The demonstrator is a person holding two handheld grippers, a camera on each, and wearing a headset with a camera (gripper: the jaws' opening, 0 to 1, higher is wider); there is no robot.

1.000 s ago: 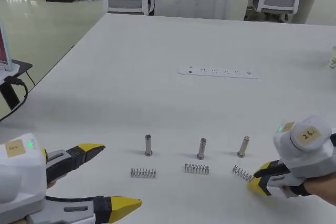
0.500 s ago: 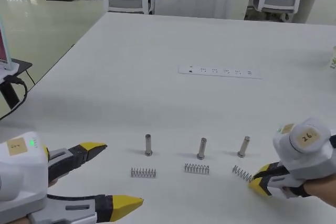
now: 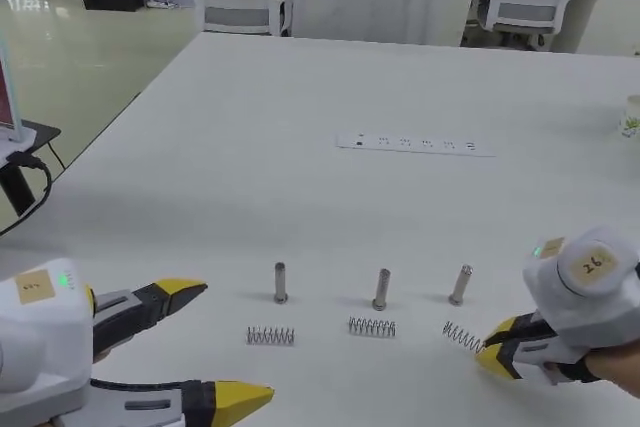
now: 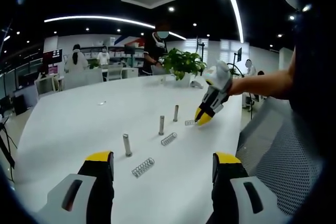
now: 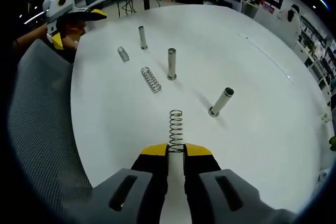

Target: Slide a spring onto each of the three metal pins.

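Right gripper (image 5: 176,151) looks clamped on one end of the thin coiled wire spring (image 5: 176,127), light and floppy, so mid-coil's safer.

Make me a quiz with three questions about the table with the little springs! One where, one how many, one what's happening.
1. Where is the power strip?
A) farther back on the table than the pins
B) between the pins and the springs
C) on top of the springs

2. How many springs lie on the table?
A) two
B) three
C) five

3. What is the right gripper doing?
A) hanging wide open
B) holding a pin
C) pinching a spring

Answers: 1 A, it lies beyond the row of pins; 2 B, one lies in front of each pin; 3 C, its jaws close on the spring's end.
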